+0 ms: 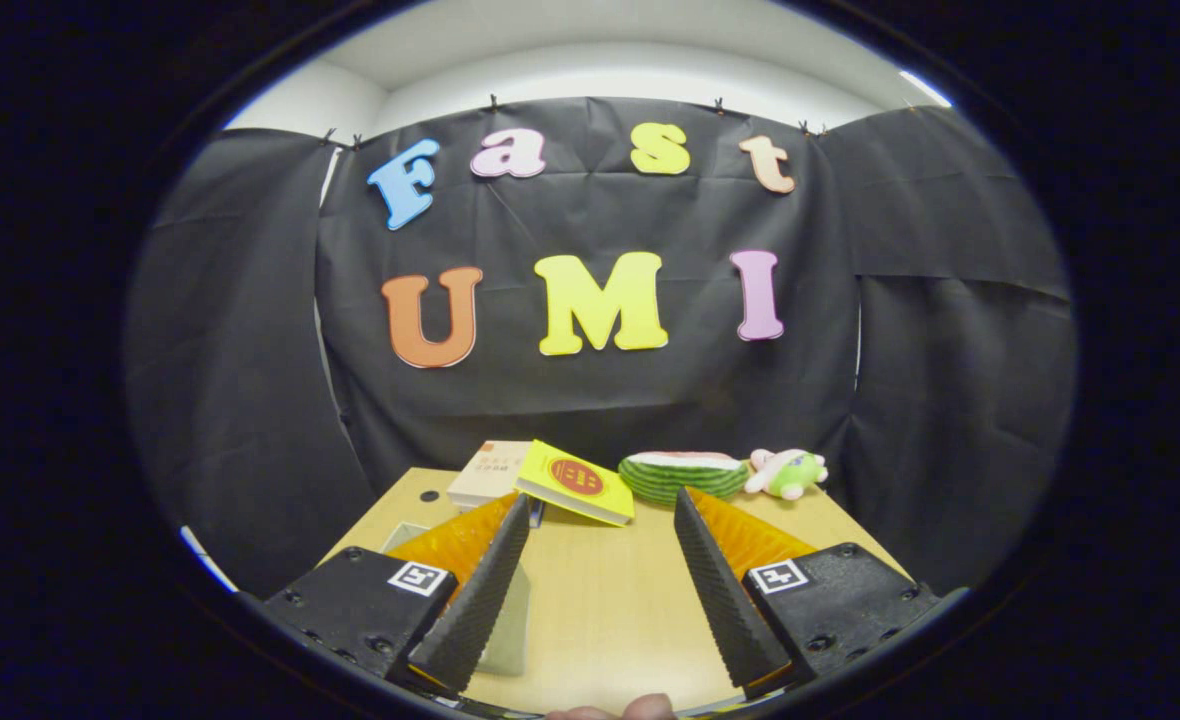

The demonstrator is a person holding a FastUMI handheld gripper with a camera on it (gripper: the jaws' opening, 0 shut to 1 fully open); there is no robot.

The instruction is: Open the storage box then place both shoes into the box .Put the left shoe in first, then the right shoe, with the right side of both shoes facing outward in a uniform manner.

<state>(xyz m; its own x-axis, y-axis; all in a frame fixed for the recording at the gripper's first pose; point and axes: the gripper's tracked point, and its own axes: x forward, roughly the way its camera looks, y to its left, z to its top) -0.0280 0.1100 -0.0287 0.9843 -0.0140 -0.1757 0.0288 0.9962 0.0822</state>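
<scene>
the tongs [600,520] hover wide and empty over the tabletop [600,600], likely ready to approach. a pale edge, perhaps the storage box [510,620], lies under the left finger; the yellow book [575,482] rests just beyond.

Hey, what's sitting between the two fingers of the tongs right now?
Nothing: the open tongs frame only bare wooden table in the gripper view. The yellow book lies just beyond the fingertips.
</scene>
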